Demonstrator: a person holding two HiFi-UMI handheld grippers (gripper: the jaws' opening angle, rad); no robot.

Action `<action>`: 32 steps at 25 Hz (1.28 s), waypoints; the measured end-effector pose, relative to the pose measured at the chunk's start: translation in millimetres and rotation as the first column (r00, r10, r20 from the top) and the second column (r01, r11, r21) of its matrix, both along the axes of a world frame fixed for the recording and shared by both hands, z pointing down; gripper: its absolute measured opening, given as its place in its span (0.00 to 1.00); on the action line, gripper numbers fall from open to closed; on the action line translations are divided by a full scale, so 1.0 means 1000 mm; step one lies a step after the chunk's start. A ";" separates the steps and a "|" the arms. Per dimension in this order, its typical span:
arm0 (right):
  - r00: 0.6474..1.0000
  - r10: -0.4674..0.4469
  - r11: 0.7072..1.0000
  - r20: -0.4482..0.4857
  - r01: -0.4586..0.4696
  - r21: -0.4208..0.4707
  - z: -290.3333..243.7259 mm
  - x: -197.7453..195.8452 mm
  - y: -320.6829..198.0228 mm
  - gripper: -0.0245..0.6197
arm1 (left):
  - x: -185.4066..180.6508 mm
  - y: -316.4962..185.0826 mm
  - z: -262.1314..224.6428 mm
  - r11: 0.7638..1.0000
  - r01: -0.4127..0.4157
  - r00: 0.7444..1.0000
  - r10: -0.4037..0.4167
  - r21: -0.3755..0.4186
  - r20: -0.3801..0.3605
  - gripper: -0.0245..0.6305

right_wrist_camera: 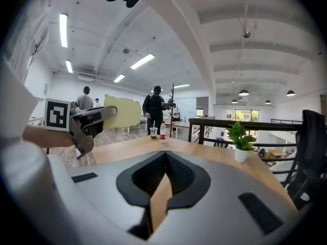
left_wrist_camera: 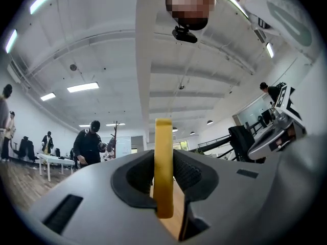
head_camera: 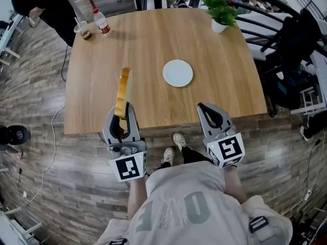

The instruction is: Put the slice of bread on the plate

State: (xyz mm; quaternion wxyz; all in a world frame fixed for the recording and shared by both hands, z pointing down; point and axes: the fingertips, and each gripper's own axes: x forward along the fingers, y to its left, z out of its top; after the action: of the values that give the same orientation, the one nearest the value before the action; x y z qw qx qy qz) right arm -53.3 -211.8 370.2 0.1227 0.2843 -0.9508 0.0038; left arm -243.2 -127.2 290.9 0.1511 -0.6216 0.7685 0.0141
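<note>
A slice of bread [head_camera: 122,88] stands on edge, seen end-on, over the near left part of the wooden table [head_camera: 153,40]. My left gripper [head_camera: 121,112] is shut on its lower end. The left gripper view shows the yellow slice [left_wrist_camera: 163,157] clamped upright between the dark pads [left_wrist_camera: 191,175] of my left gripper [left_wrist_camera: 163,180]. A round white plate [head_camera: 178,73] lies bare on the table, to the right of the slice and farther out. My right gripper [head_camera: 203,109] hovers at the table's near edge, below and right of the plate. It is shut with nothing held [right_wrist_camera: 164,154].
A potted plant [head_camera: 220,9] stands at the far right corner. A bottle [head_camera: 102,22] and a cup [head_camera: 83,30] sit at the far left. A person in black [head_camera: 43,4] stands beyond the far left corner; a dark chair [head_camera: 296,60] is on the right.
</note>
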 end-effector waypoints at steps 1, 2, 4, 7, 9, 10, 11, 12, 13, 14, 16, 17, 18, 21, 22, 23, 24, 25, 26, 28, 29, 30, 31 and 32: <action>1.000 -0.023 1.000 0.018 0.023 -0.006 -0.001 -0.005 -0.009 0.06 | 0.000 -0.007 -0.004 1.000 0.019 1.000 -0.019 0.003 0.009 0.17; 0.998 -0.048 0.999 0.039 0.048 -0.013 -0.003 -0.009 -0.018 0.06 | 0.000 -0.015 -0.008 0.999 0.032 0.999 -0.032 0.004 0.013 0.17; 0.993 -0.107 0.994 0.054 0.107 0.010 -0.012 -0.012 -0.032 0.06 | 0.001 -0.031 -0.014 0.999 0.053 0.999 -0.053 0.003 0.004 0.17; 0.987 -0.161 0.980 -0.021 0.162 0.116 -0.024 -0.007 -0.054 0.06 | 0.006 -0.056 -0.022 0.997 0.073 0.997 -0.073 -0.007 0.003 0.17; 0.985 -0.168 0.975 -0.032 0.171 0.141 -0.025 0.000 -0.065 0.06 | 0.013 -0.071 -0.023 0.997 0.073 0.997 -0.072 -0.024 0.026 0.17; 0.985 -0.169 0.976 -0.016 0.170 0.134 -0.024 0.003 -0.070 0.06 | 0.017 -0.078 -0.022 0.997 0.066 0.997 -0.065 -0.032 0.031 0.17; 0.986 -0.168 0.979 0.006 0.166 0.119 -0.023 0.005 -0.074 0.06 | 0.020 -0.086 -0.020 0.998 0.054 0.998 -0.053 -0.038 0.030 0.17; 0.986 -0.163 0.982 0.028 0.160 0.102 -0.022 0.006 -0.077 0.06 | 0.022 -0.093 -0.019 0.998 0.040 0.999 -0.039 -0.043 0.026 0.17; 0.987 -0.158 0.984 0.041 0.153 0.089 -0.021 0.006 -0.079 0.06 | 0.023 -0.100 -0.018 0.999 0.024 1.000 -0.023 -0.046 0.018 0.17; 0.987 -0.153 0.985 0.042 0.149 0.085 -0.020 0.006 -0.079 0.06 | 0.023 -0.107 -0.017 0.999 0.007 1.000 -0.007 -0.047 0.008 0.17; 0.989 -0.144 0.986 0.026 0.142 0.084 -0.018 0.003 -0.078 0.06 | 0.025 -0.121 -0.016 0.999 -0.024 1.000 0.024 -0.042 -0.001 0.17; 0.990 -0.137 0.988 0.026 0.135 0.078 -0.018 0.002 -0.078 0.06 | 0.027 -0.129 -0.017 0.998 -0.039 0.999 0.040 -0.040 0.003 0.17; 0.991 -0.129 0.989 0.030 0.127 0.073 -0.019 0.001 -0.079 0.06 | 0.029 -0.137 -0.019 0.998 -0.056 0.998 0.056 -0.041 0.011 0.17; 0.992 -0.121 0.990 0.047 0.117 0.084 -0.027 0.000 -0.080 0.07 | 0.037 -0.159 -0.022 0.991 -0.122 0.992 0.123 -0.053 0.020 0.17; 0.992 -0.114 0.990 0.049 0.110 0.085 -0.028 0.001 -0.081 0.07 | 0.041 -0.164 -0.020 0.987 -0.149 0.988 0.151 -0.064 0.018 0.17; 0.994 -0.101 0.992 0.047 0.097 0.081 -0.027 0.002 -0.083 0.07 | 0.044 -0.169 -0.017 0.981 -0.173 0.984 0.176 -0.082 0.021 0.17; 0.995 -0.086 0.994 0.044 0.083 0.075 -0.026 0.001 -0.085 0.07 | 0.046 -0.172 -0.013 0.976 -0.191 0.980 0.195 -0.107 0.032 0.17; 0.997 -0.072 0.995 0.042 0.069 0.070 -0.026 0.000 -0.087 0.07 | 0.047 -0.176 -0.008 0.969 -0.202 0.976 0.211 -0.140 0.048 0.17; 0.997 -0.059 0.996 0.043 0.056 0.064 -0.026 -0.001 -0.089 0.07 | 0.048 -0.180 -0.002 0.961 -0.210 0.972 0.225 -0.180 0.066 0.17; 0.998 -0.043 0.998 0.052 0.040 0.053 -0.027 -0.004 -0.091 0.07 | 0.050 -0.187 0.011 0.942 -0.215 0.962 0.249 -0.259 0.109 0.17; 0.998 -0.042 0.998 0.055 0.039 0.048 -0.027 -0.006 -0.090 0.07 | 0.051 -0.189 0.017 0.934 -0.210 0.957 0.257 -0.291 0.137 0.17; 0.998 -0.043 0.998 0.052 0.041 0.046 -0.026 -0.008 -0.089 0.07 | 0.051 -0.192 0.023 0.927 -0.200 0.950 0.262 -0.316 0.168 0.17; 0.998 -0.046 0.998 0.043 0.044 0.047 -0.026 -0.010 -0.088 0.07 | 0.051 -0.195 0.029 0.922 -0.190 0.943 0.267 -0.337 0.199 0.17; 0.998 -0.047 0.998 0.031 0.045 0.053 -0.025 -0.012 -0.088 0.07 | 0.051 -0.199 0.036 0.915 -0.181 0.935 0.274 -0.361 0.226 0.17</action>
State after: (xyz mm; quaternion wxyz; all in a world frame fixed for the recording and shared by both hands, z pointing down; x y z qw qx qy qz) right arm -64.8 -299.5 345.4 0.1001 0.2652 -0.9588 -0.0192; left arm -192.5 -326.2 326.9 0.1446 -0.7199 0.6534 -0.1842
